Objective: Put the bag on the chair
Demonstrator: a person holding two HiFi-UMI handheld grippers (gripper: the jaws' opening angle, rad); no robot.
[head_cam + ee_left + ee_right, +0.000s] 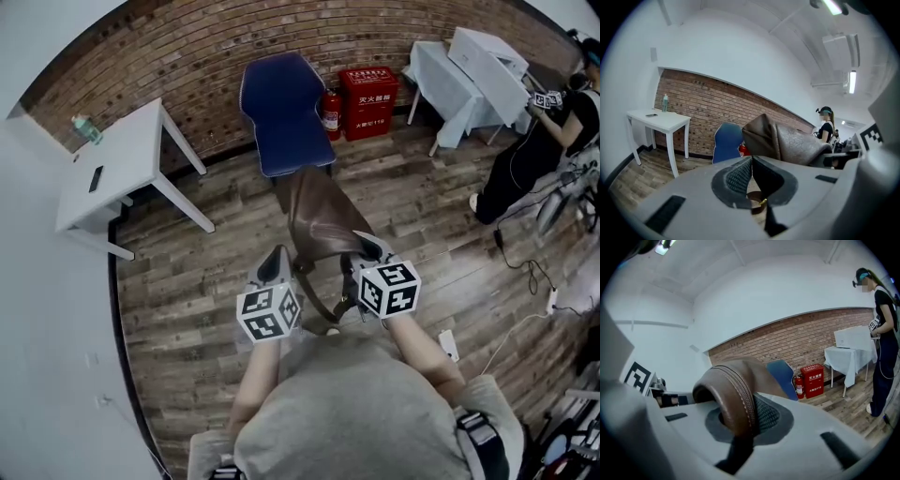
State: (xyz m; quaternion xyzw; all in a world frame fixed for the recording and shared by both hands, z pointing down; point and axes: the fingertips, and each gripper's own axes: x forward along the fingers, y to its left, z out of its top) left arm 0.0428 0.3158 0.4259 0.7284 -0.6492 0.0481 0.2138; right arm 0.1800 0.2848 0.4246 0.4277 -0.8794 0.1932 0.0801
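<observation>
Blue padded chair (284, 112) stands ahead. Brown leather bag (319, 216) hangs just short of the chair, right tool (362, 247) clamped on its rolled handle (736, 397), left tool (275, 260) pinched shut at its edge. Best carried level over the seat before either tool lets go.

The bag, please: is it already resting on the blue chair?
No, the bag hangs over the floor, short of the chair.
</observation>
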